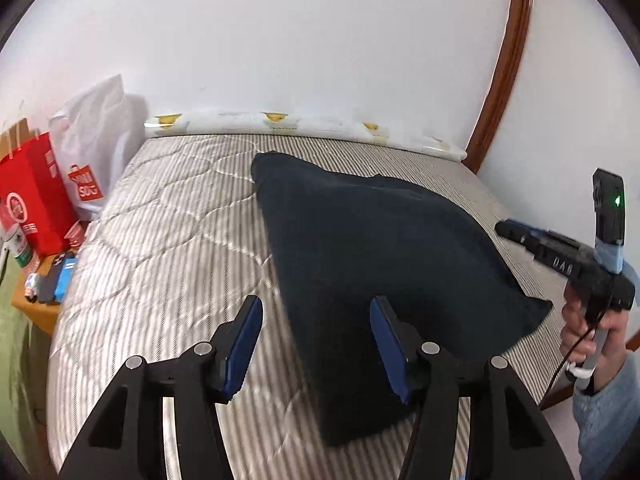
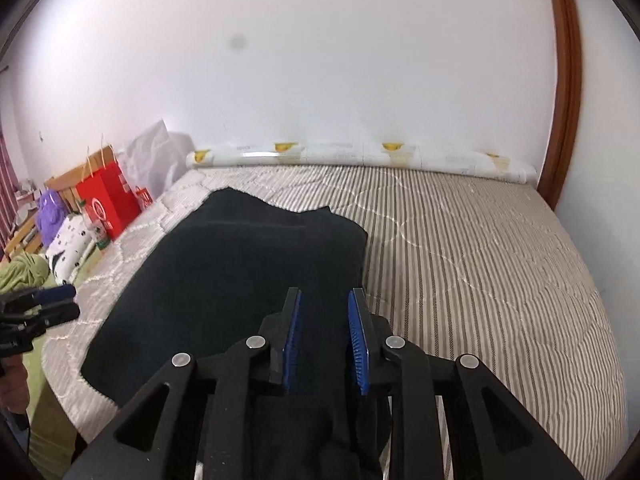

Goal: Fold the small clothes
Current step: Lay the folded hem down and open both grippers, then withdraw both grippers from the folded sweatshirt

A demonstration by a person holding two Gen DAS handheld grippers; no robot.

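A dark folded garment (image 1: 380, 240) lies flat on the striped mattress (image 1: 160, 220). Seen from the right wrist view, the same garment (image 2: 240, 264) stretches from the near edge toward the wall. My left gripper (image 1: 316, 308) hovers open over the garment's near left edge, with nothing pinched between its blue pads. My right gripper (image 2: 325, 294) is above the garment's near right part, its pads a small gap apart and gripping nothing. The left wrist view shows the right gripper (image 1: 504, 228) from the side, held in a hand (image 1: 584, 324) at the bed's right edge. The left gripper (image 2: 60, 302) shows at the left border.
A white roll with yellow prints (image 1: 280, 124) lies along the wall at the mattress's far edge. A red bag (image 1: 32, 200) and a white plastic bag (image 1: 96, 140) stand left of the bed, by a small table with several items (image 1: 48, 280). A wooden door frame (image 1: 508, 60) rises at right.
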